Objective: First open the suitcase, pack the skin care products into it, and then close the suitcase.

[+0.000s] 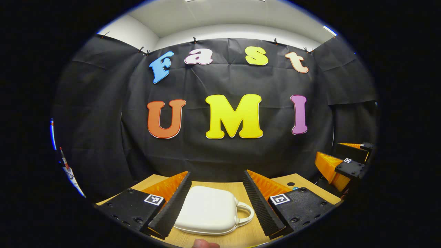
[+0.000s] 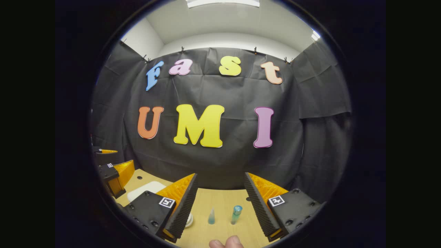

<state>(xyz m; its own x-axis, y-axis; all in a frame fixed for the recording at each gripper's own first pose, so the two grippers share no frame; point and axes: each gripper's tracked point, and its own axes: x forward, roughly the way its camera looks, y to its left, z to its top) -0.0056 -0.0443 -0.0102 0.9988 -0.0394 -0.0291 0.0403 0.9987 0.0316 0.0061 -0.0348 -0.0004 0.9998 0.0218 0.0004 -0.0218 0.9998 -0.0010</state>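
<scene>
The suitcase is plain creamy white on a pale wood table. Two small bottles are see-through teal. Both grippers are orange and black.

White suitcase lies closed; two bluish bottles stand upright.

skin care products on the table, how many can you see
3, in the right gripper view: a small cone-shaped bottle between the fingers, a blue-capped tube to its right, and a white jar partly behind the left finger. More may be hidden.
</scene>
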